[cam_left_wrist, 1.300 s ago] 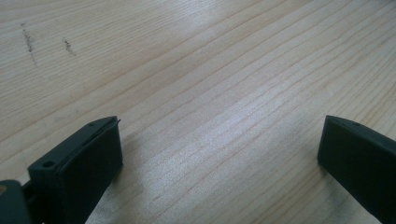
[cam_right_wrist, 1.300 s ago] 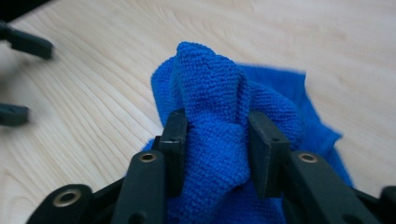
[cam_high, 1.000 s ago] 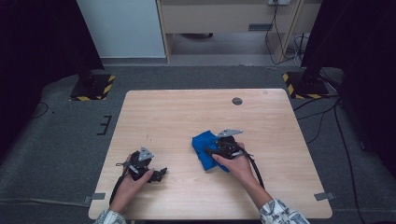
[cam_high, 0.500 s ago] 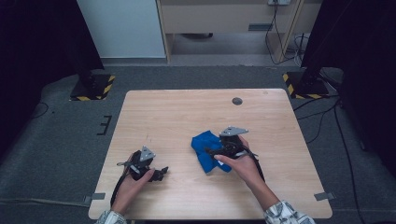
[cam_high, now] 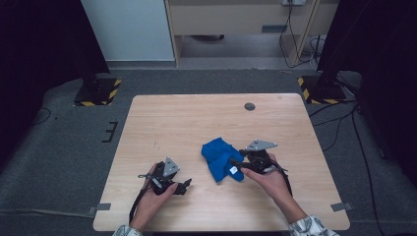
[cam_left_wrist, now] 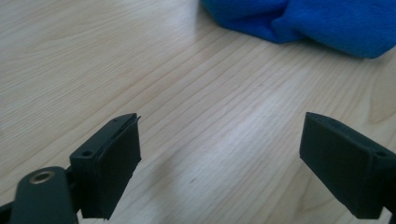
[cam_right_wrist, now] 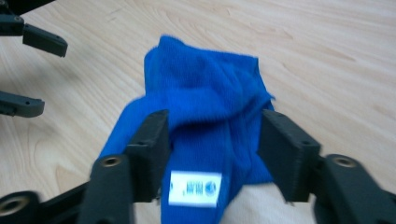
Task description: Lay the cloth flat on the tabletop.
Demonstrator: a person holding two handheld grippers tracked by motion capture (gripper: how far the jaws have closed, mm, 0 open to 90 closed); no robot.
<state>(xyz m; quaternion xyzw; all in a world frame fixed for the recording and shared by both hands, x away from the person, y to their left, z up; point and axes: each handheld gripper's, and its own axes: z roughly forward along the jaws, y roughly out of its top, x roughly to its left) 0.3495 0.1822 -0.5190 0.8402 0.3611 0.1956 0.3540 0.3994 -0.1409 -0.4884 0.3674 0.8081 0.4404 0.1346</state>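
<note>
A crumpled blue cloth (cam_high: 220,156) with a white label (cam_right_wrist: 194,188) lies right of the middle of the wooden table (cam_high: 196,123). My right gripper (cam_high: 235,166) points left at the cloth's right edge. In the right gripper view the jaws (cam_right_wrist: 215,126) have just been closing and stand open astride the cloth (cam_right_wrist: 205,93), with no pad seen pressing on it. My left gripper (cam_high: 187,187) hovers near the front edge, left of the cloth. Its jaws (cam_left_wrist: 219,135) have just been closing a little but stand open over bare wood, the cloth (cam_left_wrist: 303,23) ahead of them. It also appears as the left gripper (cam_right_wrist: 49,77) at top left.
A small dark round hole (cam_high: 250,106) sits near the table's far edge. On the floor beyond the far corners stand two black stands with yellow-and-black striped bases (cam_high: 98,93) (cam_high: 319,91). Bare wood lies to the left and at the back.
The right gripper has drawn back to the right off the cloth, which stays on the table. The left gripper has moved right, toward the cloth.
</note>
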